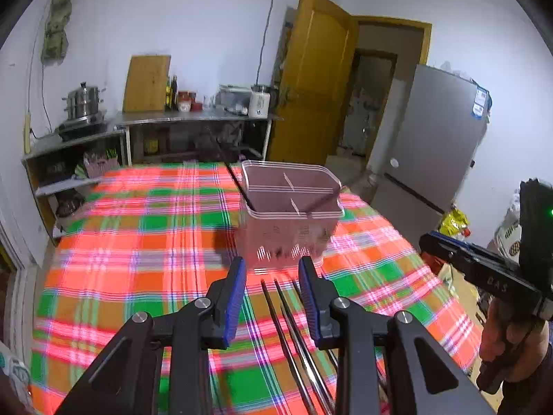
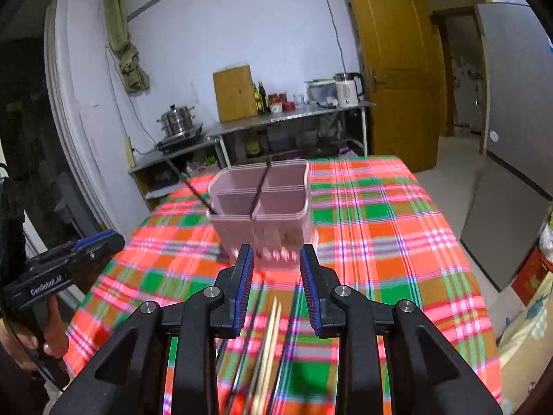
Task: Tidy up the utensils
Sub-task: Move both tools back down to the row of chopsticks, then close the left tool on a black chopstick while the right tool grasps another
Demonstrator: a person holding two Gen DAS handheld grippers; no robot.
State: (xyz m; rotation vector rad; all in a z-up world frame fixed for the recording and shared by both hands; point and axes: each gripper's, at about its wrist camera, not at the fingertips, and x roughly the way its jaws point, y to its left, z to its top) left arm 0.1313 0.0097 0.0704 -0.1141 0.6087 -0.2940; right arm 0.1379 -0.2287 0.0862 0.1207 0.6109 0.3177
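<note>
A pink plastic utensil holder [image 1: 290, 221] with divided compartments stands on the plaid tablecloth [image 1: 138, 242]; a dark chopstick [image 1: 236, 181] leans out of it. It also shows in the right wrist view [image 2: 259, 207]. Several dark chopsticks [image 1: 287, 321] lie on the cloth under my left gripper [image 1: 272, 266], which is open and empty. My right gripper [image 2: 276, 256] is open and empty above dark chopsticks [image 2: 247, 332] and light wooden chopsticks [image 2: 271, 332]. The right gripper also shows at the right edge of the left wrist view [image 1: 484, 266], and the left gripper at the left edge of the right wrist view [image 2: 69, 263].
A steel counter [image 1: 193, 116] with pot, cutting board, bottles and kettle stands behind the table. A yellow door [image 1: 311, 79] and grey fridge [image 1: 432, 148] are to the right. The table's right edge drops to the floor.
</note>
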